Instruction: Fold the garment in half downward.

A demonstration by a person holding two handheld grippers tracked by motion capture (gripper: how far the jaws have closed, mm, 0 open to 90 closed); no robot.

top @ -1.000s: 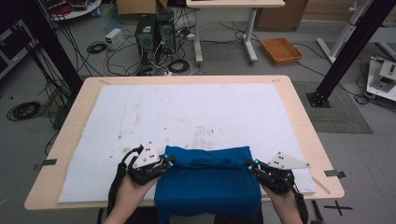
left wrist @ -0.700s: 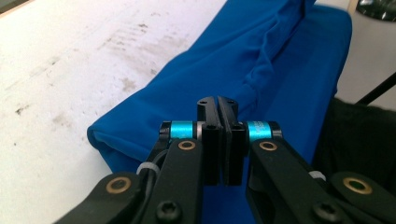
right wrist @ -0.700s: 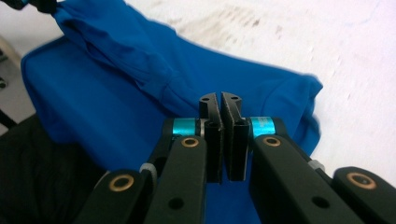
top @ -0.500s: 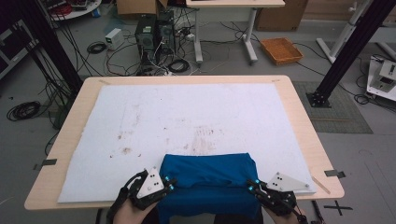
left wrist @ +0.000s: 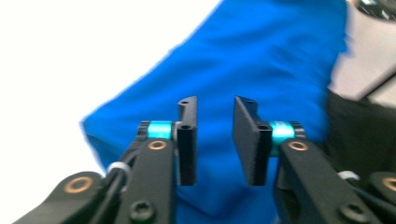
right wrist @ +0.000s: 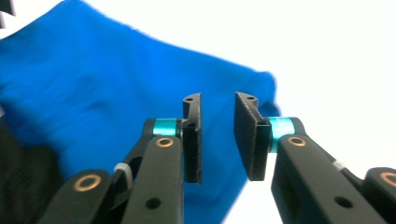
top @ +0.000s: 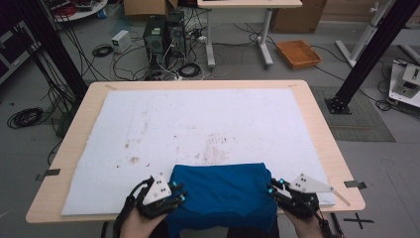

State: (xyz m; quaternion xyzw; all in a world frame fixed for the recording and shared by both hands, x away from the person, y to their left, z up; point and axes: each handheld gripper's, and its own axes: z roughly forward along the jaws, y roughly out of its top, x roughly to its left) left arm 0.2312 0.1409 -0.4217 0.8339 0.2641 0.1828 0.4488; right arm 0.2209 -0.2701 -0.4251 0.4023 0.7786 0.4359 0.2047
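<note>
A folded blue cloth (top: 223,191) lies on the white mat (top: 198,124) at the table's near edge, its front part hanging over it. My left gripper (top: 181,196) sits at the cloth's left side and my right gripper (top: 271,188) at its right side. Both sets of jaws have just been opening. In the left gripper view the left gripper (left wrist: 215,105) stands parted over the blue cloth (left wrist: 261,60), with nothing pinched in the gap. The right gripper (right wrist: 218,100) is likewise parted above the cloth's edge (right wrist: 93,79).
The wooden table (top: 322,144) carries the stained white mat across most of its top. On the floor beyond stand computer towers (top: 161,34) with tangled cables, an orange tray (top: 298,53) and black frame posts (top: 369,54).
Both hands drew back toward the near edge with the cloth, and its far edge came nearer. Both pairs of jaws, shut on the cloth's sides before, now stand apart.
</note>
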